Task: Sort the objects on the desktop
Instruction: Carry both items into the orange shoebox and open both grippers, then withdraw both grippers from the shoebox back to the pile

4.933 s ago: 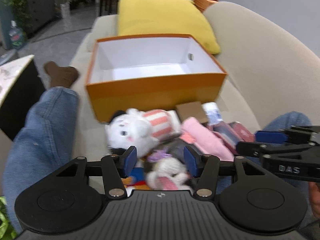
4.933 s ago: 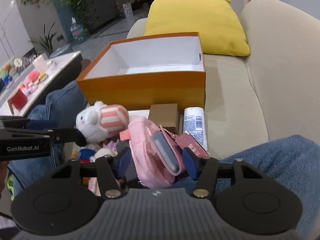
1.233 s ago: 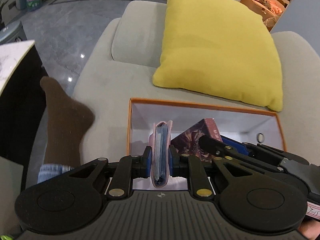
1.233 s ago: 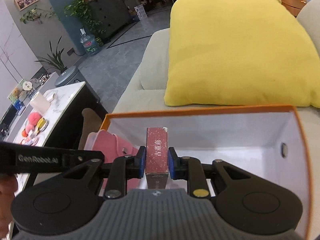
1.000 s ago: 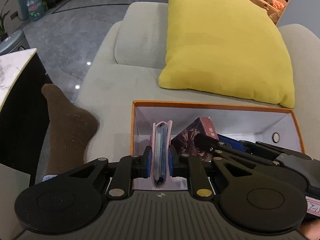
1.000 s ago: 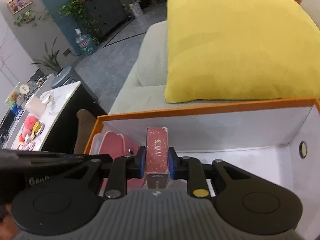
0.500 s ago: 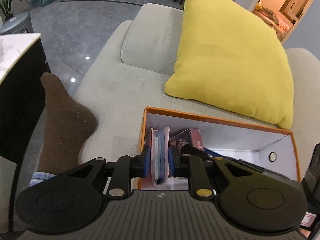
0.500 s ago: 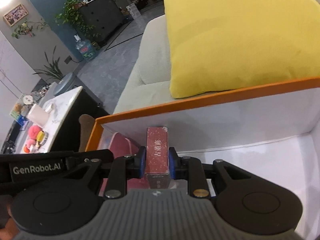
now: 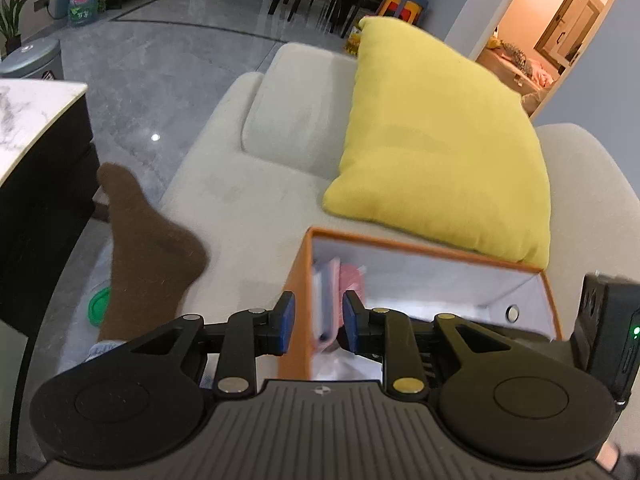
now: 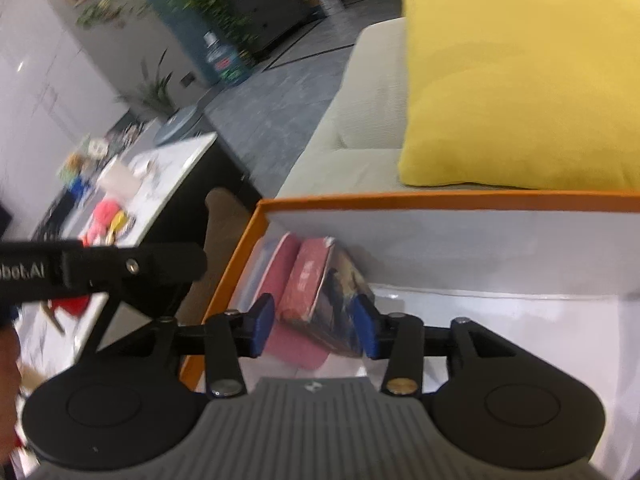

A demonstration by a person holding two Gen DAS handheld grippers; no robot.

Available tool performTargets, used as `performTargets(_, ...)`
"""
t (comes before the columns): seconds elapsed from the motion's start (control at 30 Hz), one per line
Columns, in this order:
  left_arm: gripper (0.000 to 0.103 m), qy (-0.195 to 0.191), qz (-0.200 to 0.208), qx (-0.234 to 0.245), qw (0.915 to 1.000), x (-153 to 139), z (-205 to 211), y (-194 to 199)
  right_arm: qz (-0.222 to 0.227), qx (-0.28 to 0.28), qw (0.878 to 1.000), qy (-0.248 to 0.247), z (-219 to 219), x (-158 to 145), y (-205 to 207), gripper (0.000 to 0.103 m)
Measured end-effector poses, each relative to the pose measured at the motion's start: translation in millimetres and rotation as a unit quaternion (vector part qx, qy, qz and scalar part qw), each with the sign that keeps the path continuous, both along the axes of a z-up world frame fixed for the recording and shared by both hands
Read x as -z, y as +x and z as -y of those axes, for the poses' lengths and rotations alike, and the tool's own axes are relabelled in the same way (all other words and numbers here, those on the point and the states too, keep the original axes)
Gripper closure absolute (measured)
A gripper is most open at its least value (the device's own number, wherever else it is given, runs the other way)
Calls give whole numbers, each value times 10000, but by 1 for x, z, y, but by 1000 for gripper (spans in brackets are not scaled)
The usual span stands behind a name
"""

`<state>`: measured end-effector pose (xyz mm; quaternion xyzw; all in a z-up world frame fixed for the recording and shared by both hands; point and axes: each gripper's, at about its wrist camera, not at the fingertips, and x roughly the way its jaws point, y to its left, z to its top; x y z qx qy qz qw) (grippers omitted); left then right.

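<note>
Both grippers have their fingers apart and hold nothing: the left gripper (image 9: pixel 315 322) straddles the wall of the orange box (image 10: pixel 440 202), and the right gripper (image 10: pixel 314 330) hovers just above the maroon card box (image 10: pixel 316 280). That stiff, light carton leans on the soft pink wallet (image 10: pixel 280 260) in the box's corner. I judge the carton best pinched across its narrow sides, the wallet across its thickness.

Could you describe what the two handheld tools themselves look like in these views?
Both are matte black plastic. The left tool and right tool each have two blue pads on black linkage arms with silver and brass pivot pins, two round discs and a grey ribbed centre plate. White "bot.AI" lettering marks the left tool's side. A black module with a green light sits alongside.
</note>
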<state>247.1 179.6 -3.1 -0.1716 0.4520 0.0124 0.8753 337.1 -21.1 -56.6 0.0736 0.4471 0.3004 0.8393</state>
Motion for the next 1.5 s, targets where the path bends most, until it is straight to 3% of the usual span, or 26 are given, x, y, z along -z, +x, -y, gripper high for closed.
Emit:
performTargets(0.1, 74, -54, -185, 19, 9998, 12, -6, -6, 169, -490, 9976, -463, -12, 4, -6, 40)
performTargets(0.23, 76, -234, -248, 123, 9993, 26, -10, -10, 340, -1073, 9881, -1044, -34, 13, -11, 42)
performTargets(0.43, 85, -508, -381, 279, 9976, 35, -13, -6, 491, -1429, 9786, -1394, -54, 16, 0, 45)
performTargets(0.53, 90, -623, -406, 314, 9967, 39, -14, -5, 859, -1613, 9686, -1686, -60, 15, 0, 48)
performTargets(0.8, 92, -500, -346, 337, 9976, 40, -8, -9, 886, -1553, 9696, -1669, -55, 13, 0, 50)
performTargets(0.9, 92, -447, -186, 346, 9982, 30, -5, -17, 921, -1509, 9698, -1679, -52, 6, -5, 42)
performTargets(1.0, 92, -203, 62, 434, 9988, 10, 4, -34, 999, -1452, 9704, -1651, -45, -8, -18, 41)
performTargets(1.23, 91, 136, 448, 835, 9954, -30, 37, -94, 1213, -906, 9789, -1374, 12, -56, -75, 45)
performTargets(1.37, 91, 227, 549, 1130, 9918, -37, 64, -136, 1230, -510, 9832, -1251, 56, -74, -122, 46)
performTargets(1.5, 91, 353, 588, 1533, 9858, -34, 95, -169, 999, -214, 9884, -1120, 100, -73, -174, 46)
